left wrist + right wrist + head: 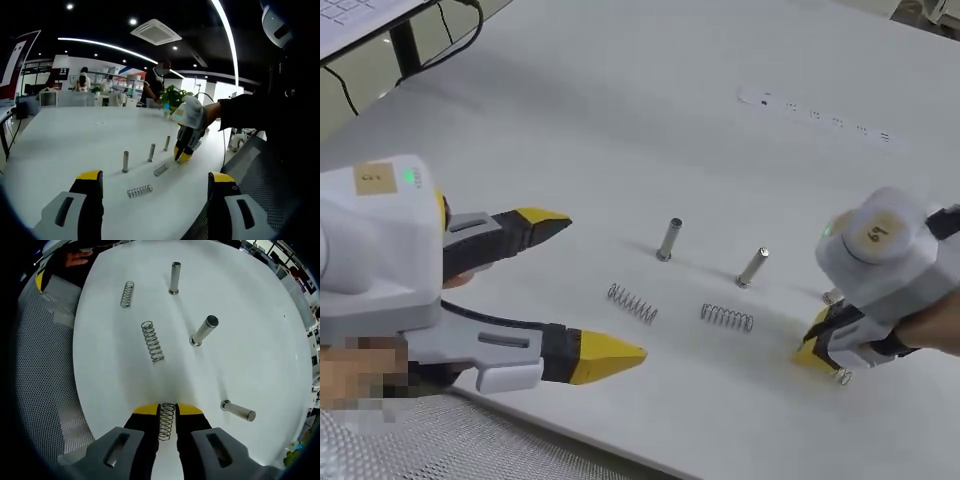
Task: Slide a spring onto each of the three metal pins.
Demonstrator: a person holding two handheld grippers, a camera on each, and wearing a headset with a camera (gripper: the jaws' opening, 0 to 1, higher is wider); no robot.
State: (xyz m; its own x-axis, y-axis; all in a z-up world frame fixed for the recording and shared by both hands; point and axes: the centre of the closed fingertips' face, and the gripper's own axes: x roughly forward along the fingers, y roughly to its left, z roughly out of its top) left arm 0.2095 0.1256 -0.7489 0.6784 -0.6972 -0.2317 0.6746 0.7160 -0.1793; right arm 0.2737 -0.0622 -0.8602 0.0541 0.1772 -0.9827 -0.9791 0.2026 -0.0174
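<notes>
Three short metal pins stand on the white table [620, 120]: one [668, 240], a second [752, 267], and a third [831, 296] partly hidden behind my right gripper [817, 348]. That gripper is shut on a spring [167, 421], which lies lengthwise between its yellow tips and just short of the nearest pin [238, 410]. Two loose springs [632, 303] [727, 317] lie flat in front of the pins. My left gripper [585, 285] is open with nothing between its fingers, to the left of the springs. From the left gripper view, the pins [151, 152] stand in a row ahead.
A white power strip [815, 113] lies far back on the table. A mesh chair seat [440, 440] is just below the table's near edge. A laptop corner [350, 15] sits at the far left. People stand in the room beyond [155, 82].
</notes>
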